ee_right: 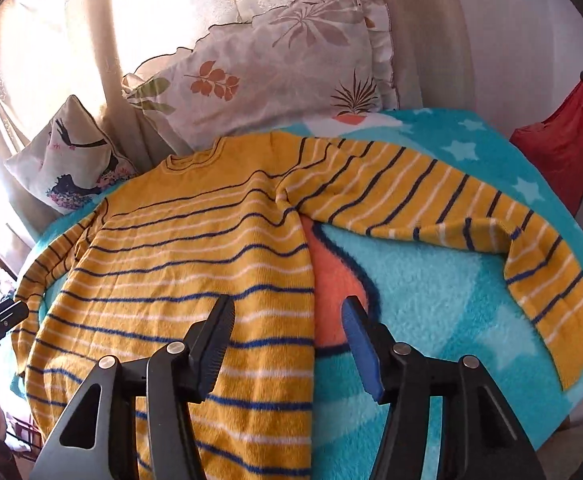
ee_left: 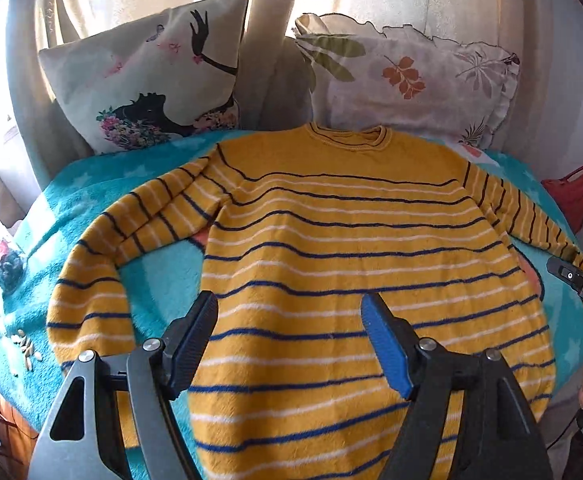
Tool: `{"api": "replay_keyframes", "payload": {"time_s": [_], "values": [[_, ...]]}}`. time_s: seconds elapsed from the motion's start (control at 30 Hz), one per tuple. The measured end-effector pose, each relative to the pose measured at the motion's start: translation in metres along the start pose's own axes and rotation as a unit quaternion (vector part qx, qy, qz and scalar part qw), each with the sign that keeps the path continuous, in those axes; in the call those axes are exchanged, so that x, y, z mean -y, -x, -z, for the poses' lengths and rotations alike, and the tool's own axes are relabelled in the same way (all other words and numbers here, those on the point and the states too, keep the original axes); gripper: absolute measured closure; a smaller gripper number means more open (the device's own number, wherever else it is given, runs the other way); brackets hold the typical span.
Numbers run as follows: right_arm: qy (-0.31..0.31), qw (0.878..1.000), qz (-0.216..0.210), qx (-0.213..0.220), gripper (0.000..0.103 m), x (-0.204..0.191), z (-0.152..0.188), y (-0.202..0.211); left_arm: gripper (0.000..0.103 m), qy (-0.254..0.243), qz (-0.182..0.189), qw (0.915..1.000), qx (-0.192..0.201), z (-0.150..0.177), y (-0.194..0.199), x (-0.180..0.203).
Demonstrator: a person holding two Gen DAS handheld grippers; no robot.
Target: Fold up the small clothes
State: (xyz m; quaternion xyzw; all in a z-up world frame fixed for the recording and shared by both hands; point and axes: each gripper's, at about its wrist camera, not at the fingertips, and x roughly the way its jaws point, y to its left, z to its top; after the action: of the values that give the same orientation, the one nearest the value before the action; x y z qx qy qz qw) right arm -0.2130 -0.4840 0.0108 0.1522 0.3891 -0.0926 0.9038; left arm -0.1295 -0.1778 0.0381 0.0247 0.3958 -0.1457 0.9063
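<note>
left tool (ee_left: 289,330): wide, holding nothing, above sweater (ee_left: 331,240) | right tool (ee_right: 287,338): wide, holding nothing, over the sweater's edge | blanket (ee_right: 431,300) beneath

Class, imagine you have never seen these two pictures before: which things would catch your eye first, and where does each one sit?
First the yellow striped sweater, spread flat with both sleeves out on the turquoise star blanket. Next the two patterned pillows behind its collar, a figure-print pillow and a leaf-print pillow, propped against sunlit curtains. In front, the left gripper and the right gripper both stand open above the sweater's lower part, holding nothing.
</note>
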Motion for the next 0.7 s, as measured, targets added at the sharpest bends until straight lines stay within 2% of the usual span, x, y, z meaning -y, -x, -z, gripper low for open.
{"api": "replay_keyframes", "payload": {"time_s": [0.13, 0.33, 0.5, 0.7], "values": [[-0.02, 1.0, 0.017, 0.004, 0.036, 0.014, -0.019, -0.013, 0.03, -0.007, -0.005, 1.0, -0.005, -0.02, -0.026, 0.011], [-0.06, 0.997, 0.044, -0.002, 0.036, 0.048, -0.03, -0.029, 0.03, -0.015, -0.016, 0.9996, -0.019, -0.035, -0.064, 0.019], [-0.109, 0.993, 0.045, -0.014, 0.035, 0.077, -0.029, -0.04, 0.03, -0.008, -0.021, 0.9986, -0.047, -0.034, -0.094, 0.018], [-0.124, 0.991, 0.044, -0.022, 0.032, 0.086, -0.026, -0.055, 0.03, 0.006, -0.022, 0.9963, -0.083, -0.026, -0.12, 0.013]]}}
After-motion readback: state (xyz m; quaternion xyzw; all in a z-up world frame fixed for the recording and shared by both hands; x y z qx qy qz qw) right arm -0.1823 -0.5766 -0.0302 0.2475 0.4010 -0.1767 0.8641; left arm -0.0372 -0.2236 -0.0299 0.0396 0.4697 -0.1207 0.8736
